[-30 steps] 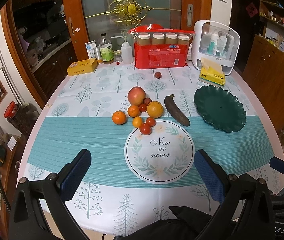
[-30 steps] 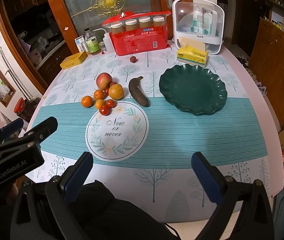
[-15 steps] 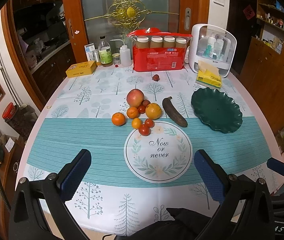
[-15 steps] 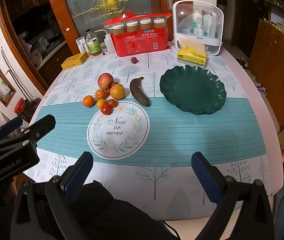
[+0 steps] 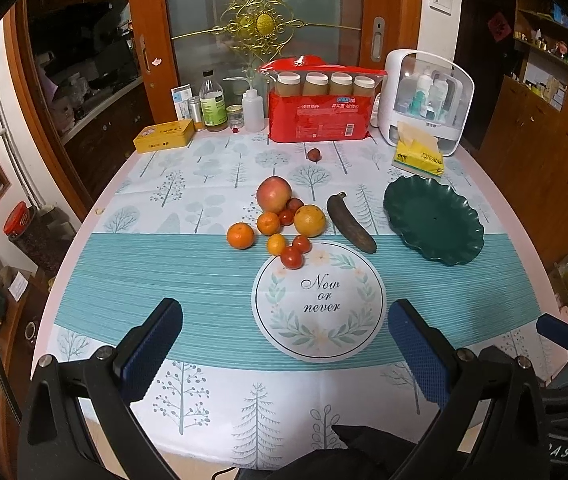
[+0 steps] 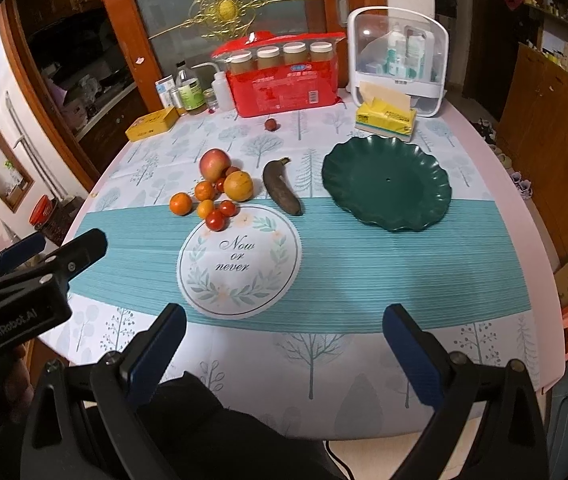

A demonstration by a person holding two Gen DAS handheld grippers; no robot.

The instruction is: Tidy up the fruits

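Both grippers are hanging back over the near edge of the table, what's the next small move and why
Probably reach the right hand-held gripper toward the banana. Both grippers are open and empty, the green plate holds nothing, and the banana lies nearest the plate, apart from the clustered fruit.

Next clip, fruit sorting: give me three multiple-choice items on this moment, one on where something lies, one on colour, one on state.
1. Where does the banana lie?
A. on the plate
B. on the tablecloth between the fruit cluster and the plate
C. in a gripper

2. What colour is the plate?
A. dark green
B. white
C. red

3. How is the right gripper?
A. shut on an orange
B. shut and empty
C. open and empty

Answers: 1 B, it rests on the cloth, with the cluster to its left and the plate to its right. 2 A, the wavy-rimmed dish is dark green. 3 C, its fingers stand wide apart with nothing between them.
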